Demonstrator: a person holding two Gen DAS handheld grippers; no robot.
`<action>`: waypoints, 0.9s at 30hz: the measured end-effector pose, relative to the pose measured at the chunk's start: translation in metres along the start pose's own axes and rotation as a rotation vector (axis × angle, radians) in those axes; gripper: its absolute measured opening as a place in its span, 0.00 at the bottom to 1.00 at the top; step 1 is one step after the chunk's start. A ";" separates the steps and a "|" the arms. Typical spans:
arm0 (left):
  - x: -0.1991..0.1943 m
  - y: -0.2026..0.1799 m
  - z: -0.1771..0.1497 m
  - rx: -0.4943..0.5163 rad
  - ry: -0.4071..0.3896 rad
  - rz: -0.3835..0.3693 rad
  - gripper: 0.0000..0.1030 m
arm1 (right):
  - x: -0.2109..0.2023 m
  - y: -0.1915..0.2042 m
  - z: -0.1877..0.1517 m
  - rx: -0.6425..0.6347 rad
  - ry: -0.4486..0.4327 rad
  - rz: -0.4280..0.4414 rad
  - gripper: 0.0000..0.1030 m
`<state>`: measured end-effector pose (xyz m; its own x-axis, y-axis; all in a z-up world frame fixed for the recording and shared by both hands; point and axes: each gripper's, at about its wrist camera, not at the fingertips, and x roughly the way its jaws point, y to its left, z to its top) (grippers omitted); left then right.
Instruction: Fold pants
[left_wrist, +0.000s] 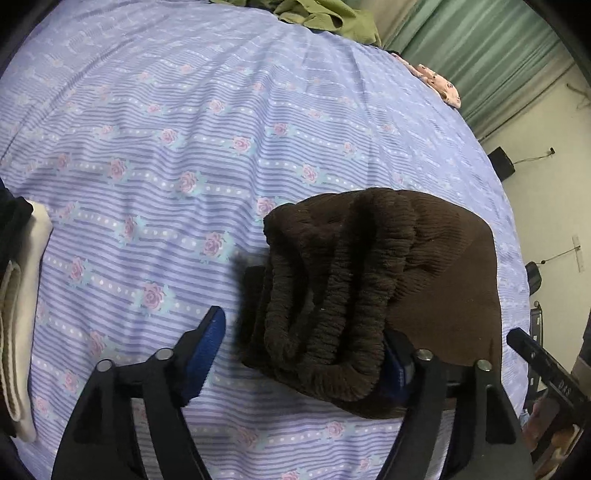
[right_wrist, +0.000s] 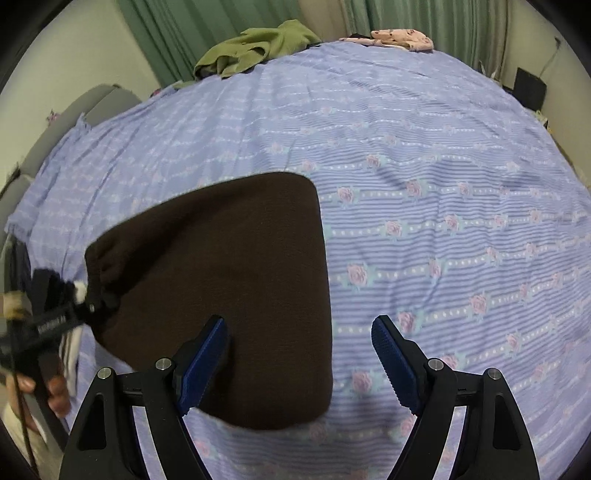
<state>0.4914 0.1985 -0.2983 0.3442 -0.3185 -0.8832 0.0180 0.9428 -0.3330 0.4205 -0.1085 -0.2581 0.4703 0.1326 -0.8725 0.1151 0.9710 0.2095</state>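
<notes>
Pants (right_wrist: 229, 280): dark brown, folded compact, on the near bed (right_wrist: 443, 166).
Left claw (left_wrist: 306, 343): spread wide around the gathered waistband.
Right claw (right_wrist: 299, 362): apart, empty, above the fold.
Handling: soft, light, limp; best gripped at thick waistband layers.

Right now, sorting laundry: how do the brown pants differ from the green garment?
The brown pants lie folded into a flat, compact block near the grippers; the green garment sits crumpled at the bed's far edge. The pants are dark, the garment light olive. Both rest on the striped floral sheet.
</notes>
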 end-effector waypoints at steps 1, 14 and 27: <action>0.001 0.001 0.000 -0.004 -0.002 -0.007 0.76 | 0.005 -0.003 0.003 0.014 0.005 0.005 0.79; 0.038 0.032 -0.010 -0.188 0.055 -0.187 0.84 | 0.063 -0.007 0.021 0.009 0.059 0.021 0.79; 0.057 0.035 -0.027 -0.302 0.014 -0.219 0.86 | 0.101 -0.023 0.012 0.082 0.102 0.084 0.79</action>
<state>0.4859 0.2106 -0.3693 0.3500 -0.5124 -0.7842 -0.1892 0.7812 -0.5949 0.4759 -0.1200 -0.3456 0.3907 0.2359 -0.8898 0.1522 0.9368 0.3152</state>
